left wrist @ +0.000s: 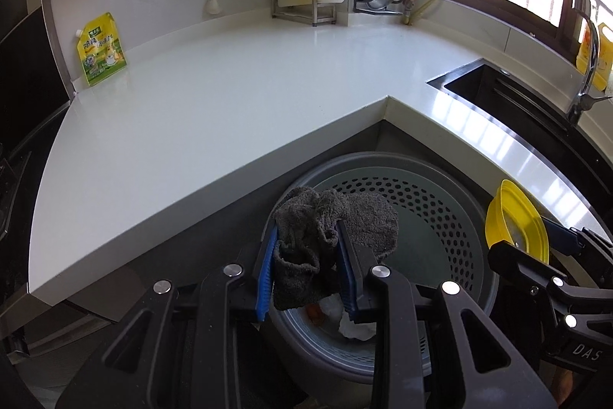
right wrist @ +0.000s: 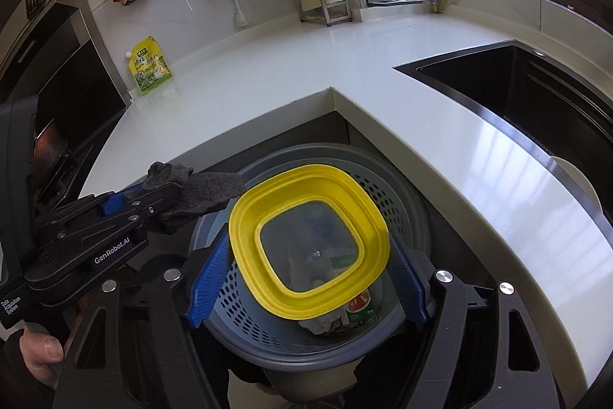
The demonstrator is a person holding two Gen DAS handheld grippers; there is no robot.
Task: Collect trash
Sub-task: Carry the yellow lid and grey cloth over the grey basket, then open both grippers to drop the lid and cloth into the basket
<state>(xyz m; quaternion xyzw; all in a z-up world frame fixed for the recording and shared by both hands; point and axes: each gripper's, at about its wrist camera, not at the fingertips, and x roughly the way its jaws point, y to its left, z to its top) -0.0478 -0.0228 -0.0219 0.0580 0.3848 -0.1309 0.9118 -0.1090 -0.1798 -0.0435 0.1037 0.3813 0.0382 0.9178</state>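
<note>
Hanging directly above the perforated trash basket [left wrist: 440, 217], the grey cloth [left wrist: 329, 240] is clamped between the 2 fingers of the left gripper [left wrist: 306, 271], which are nearly closed on it. The yellow lid [right wrist: 310, 240] is held flat across the widely spread fingers of the right gripper [right wrist: 306, 278], also over the basket mouth, just right of the cloth. Both items lie straight above the opening, so release alone should drop them in. The basket sits on the floor inside the corner of the white bench [left wrist: 230, 94].
</note>
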